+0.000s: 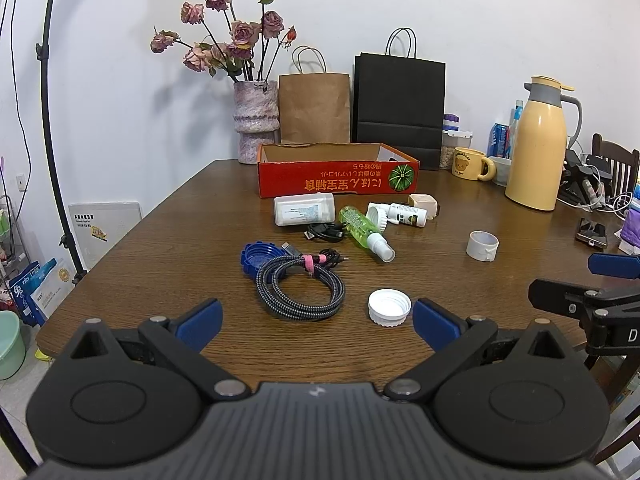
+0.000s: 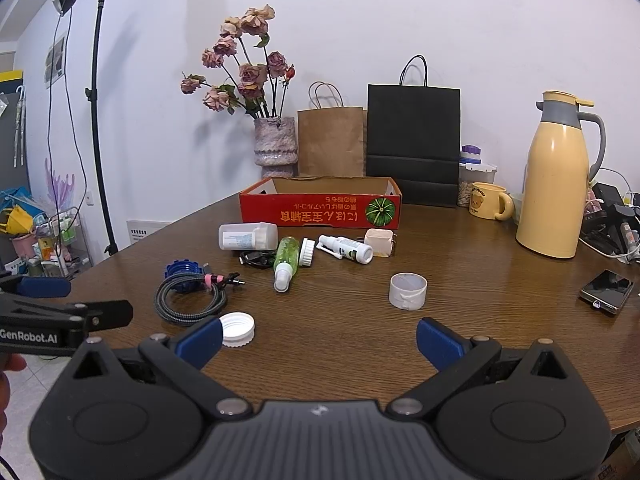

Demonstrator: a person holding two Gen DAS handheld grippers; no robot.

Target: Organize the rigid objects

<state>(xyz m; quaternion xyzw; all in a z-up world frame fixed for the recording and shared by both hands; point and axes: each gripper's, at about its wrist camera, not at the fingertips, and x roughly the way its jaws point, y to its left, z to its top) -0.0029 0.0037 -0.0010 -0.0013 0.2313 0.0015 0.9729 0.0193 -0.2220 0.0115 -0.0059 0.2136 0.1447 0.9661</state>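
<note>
A red cardboard box (image 1: 338, 184) (image 2: 320, 210) stands open at the table's back. In front of it lie a white pill bottle (image 1: 304, 209) (image 2: 248, 236), a green spray bottle (image 1: 362, 230) (image 2: 286, 258), a white nasal spray (image 1: 402, 214) (image 2: 348, 249), a beige cube (image 1: 424, 203) (image 2: 379, 242), a blue cap (image 1: 256, 257) (image 2: 182, 271), a coiled braided cable (image 1: 300, 286) (image 2: 190, 300), a white screw cap (image 1: 389, 307) (image 2: 238, 329) and a white tape ring (image 1: 482, 245) (image 2: 408, 290). My left gripper (image 1: 316, 328) is open and empty near the front edge. My right gripper (image 2: 319, 340) is open and empty beside it.
A vase of dried roses (image 1: 256, 120), a brown bag (image 1: 314, 108), a black bag (image 1: 400, 104), a yellow thermos (image 1: 538, 144), a yellow mug (image 1: 470, 164) and a phone (image 2: 607, 291) stand around the back and right. A light stand (image 2: 98, 120) rises at the left.
</note>
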